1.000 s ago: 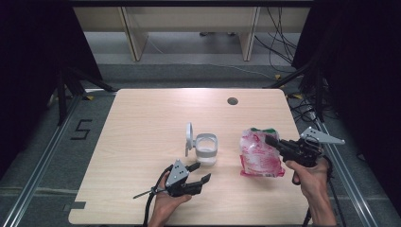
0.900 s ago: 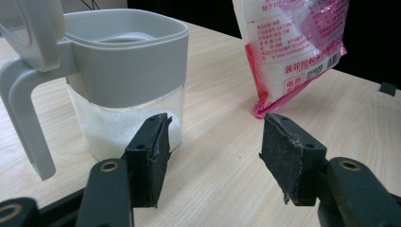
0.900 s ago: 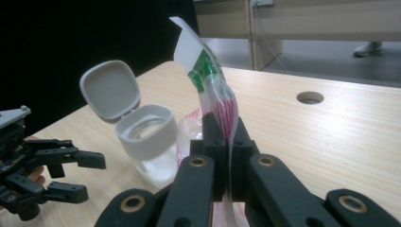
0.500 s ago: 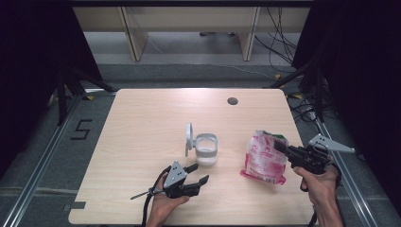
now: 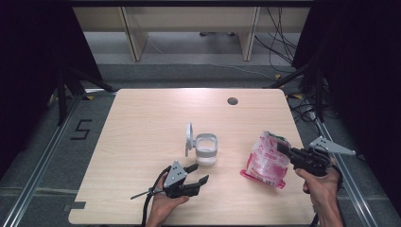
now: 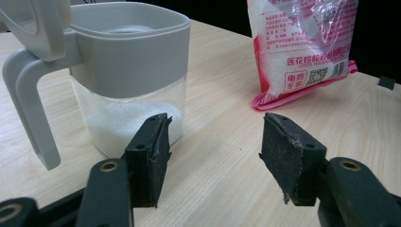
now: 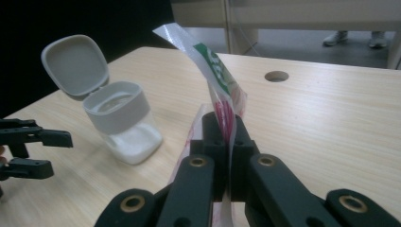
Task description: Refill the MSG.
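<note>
A pink and white bag (image 5: 267,161) of white grains stands on the table at the right, and my right gripper (image 5: 283,148) is shut on its upper edge (image 7: 222,101). A clear container (image 5: 206,149) with a grey rim, handle and flipped-up lid (image 5: 188,137) stands mid-table with white powder in its bottom (image 6: 127,125). My left gripper (image 5: 197,174) rests open on the table just in front of the container, with nothing between its jaws. In the left gripper view the bag (image 6: 302,42) stands beyond and to the right of the container. The right gripper view has the container (image 7: 124,120) to the left.
The wooden table (image 5: 142,132) has a round cable hole (image 5: 232,100) near its far edge. Dark curtains flank both sides, and a wooden bench frame (image 5: 189,28) stands beyond the table. Cables (image 5: 283,33) lie on the floor at the far right.
My right gripper has drawn back toward the near right edge with the bag, which has tilted and shifted slightly right. The left gripper has stayed put.
</note>
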